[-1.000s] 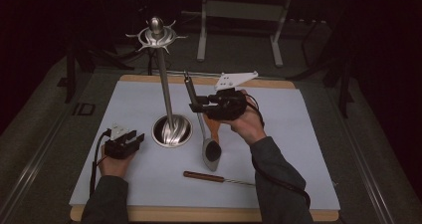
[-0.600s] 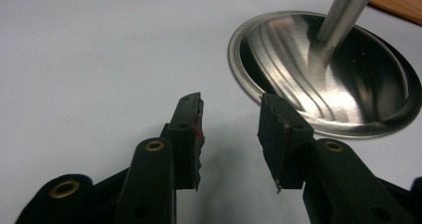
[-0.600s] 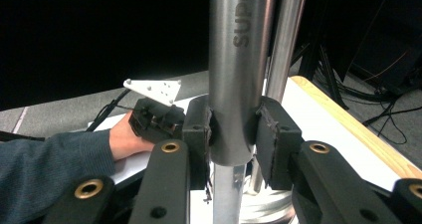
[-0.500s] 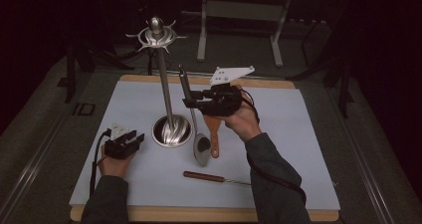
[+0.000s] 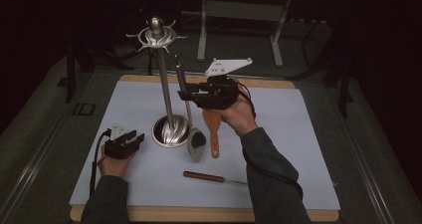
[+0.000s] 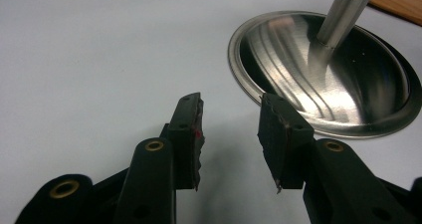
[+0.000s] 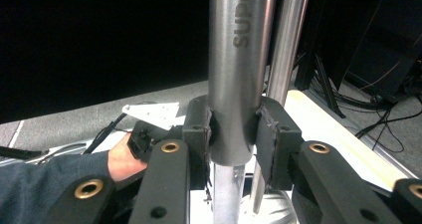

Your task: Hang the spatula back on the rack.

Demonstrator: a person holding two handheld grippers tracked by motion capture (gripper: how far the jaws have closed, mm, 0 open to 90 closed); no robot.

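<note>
A metal spoon (image 5: 196, 142) hangs nearly upright beside the steel utensil stand (image 5: 164, 84), its bowl low over the white mat. My right gripper (image 5: 185, 93) is shut on the spoon's thick handle (image 7: 236, 59), with both pads pressed against it. In the right gripper view the stand's pole (image 7: 288, 45) rises just behind the handle. The stand's hooked crown (image 5: 157, 33) is above the spoon's top end. My left gripper (image 5: 133, 140) rests low on the mat, left of the stand's round base (image 6: 348, 84). Its jaws are open around nothing (image 6: 230, 119).
A wooden spatula (image 5: 213, 127) lies on the mat just right of the spoon's bowl. A wooden-handled knife (image 5: 209, 177) lies nearer the front edge. The white mat (image 5: 298, 134) covers a wooden table. Dark frames and cables stand behind the table.
My right gripper has risen and shifted left with the spoon, bringing it closer to the stand's pole and more upright. The left gripper has stayed put.
</note>
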